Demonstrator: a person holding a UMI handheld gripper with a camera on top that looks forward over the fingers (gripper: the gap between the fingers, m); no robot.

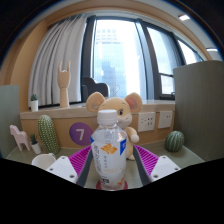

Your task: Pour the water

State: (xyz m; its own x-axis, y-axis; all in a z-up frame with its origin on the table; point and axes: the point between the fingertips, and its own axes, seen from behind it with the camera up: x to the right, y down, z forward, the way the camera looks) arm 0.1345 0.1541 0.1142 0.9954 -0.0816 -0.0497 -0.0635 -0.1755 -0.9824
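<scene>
A clear plastic water bottle (109,148) with a white cap and an orange-and-blue label stands upright between my fingers. My gripper (111,168) is closed on it: the left magenta pad (80,161) and the right magenta pad (146,160) both lie against its sides. The bottle's base sits low between the fingers, and I cannot tell whether it rests on the grey table (190,158) or is lifted. A white cup (42,160) stands on the table left of the left finger.
Just beyond the bottle sits a plush mouse (117,107). A tall green cactus (48,133) and a purple disc marked 7 (81,133) stand to its left, a small round cactus (175,141) to its right. A pink animal figure (18,135) stands far left. A window is behind.
</scene>
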